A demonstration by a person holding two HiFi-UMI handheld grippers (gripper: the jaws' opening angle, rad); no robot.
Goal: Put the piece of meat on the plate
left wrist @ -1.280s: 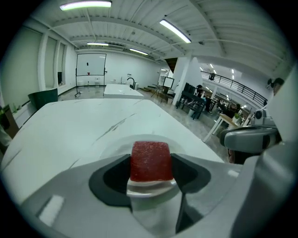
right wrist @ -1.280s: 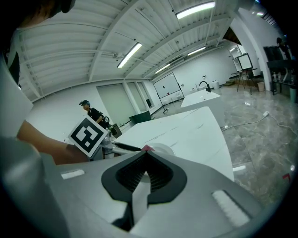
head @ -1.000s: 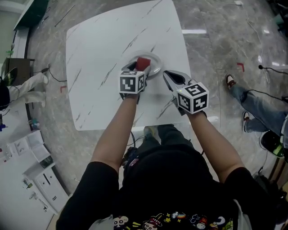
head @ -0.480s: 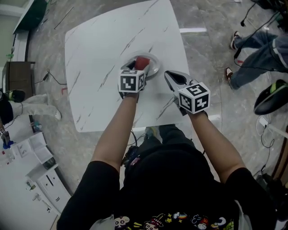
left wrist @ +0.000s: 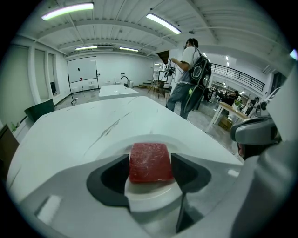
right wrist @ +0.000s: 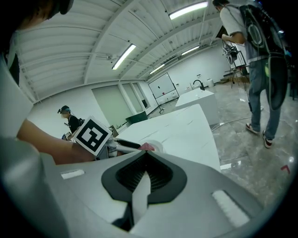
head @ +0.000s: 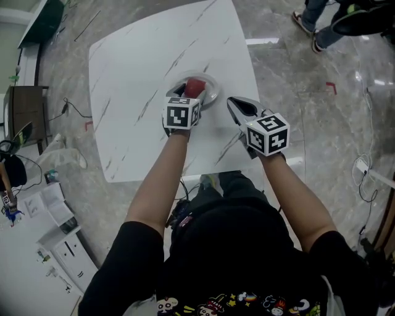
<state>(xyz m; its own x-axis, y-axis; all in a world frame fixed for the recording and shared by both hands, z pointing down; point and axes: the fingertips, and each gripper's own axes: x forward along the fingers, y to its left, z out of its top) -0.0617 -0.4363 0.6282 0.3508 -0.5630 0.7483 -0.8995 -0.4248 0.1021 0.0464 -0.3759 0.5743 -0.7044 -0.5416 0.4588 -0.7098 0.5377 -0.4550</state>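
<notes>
A red block of meat (head: 195, 86) sits over the white plate (head: 213, 94) near the middle of the marble table (head: 142, 55). My left gripper (head: 192, 92) is shut on the meat, one jaw pressed to each side. In the left gripper view the meat (left wrist: 149, 161) fills the gap between the dark pads (left wrist: 184, 169), with the plate (left wrist: 151, 193) right beneath it; whether the meat touches the plate I cannot tell. My right gripper (head: 232, 102) hovers to the right of the plate, shut and holding nothing. In the right gripper view its jaws (right wrist: 145, 158) meet, and the meat (right wrist: 147, 147) shows beyond them.
The table's right edge (head: 253, 74) runs just past my right gripper. A person with a backpack (left wrist: 188, 74) stands beyond the table on the stone floor. Their legs (head: 327, 18) show at the top right. White cabinets (head: 55, 241) stand at the lower left.
Both grippers have hardly moved and the meat stays in the left gripper's hold. The bystander's legs have moved from the right side toward the top right.
</notes>
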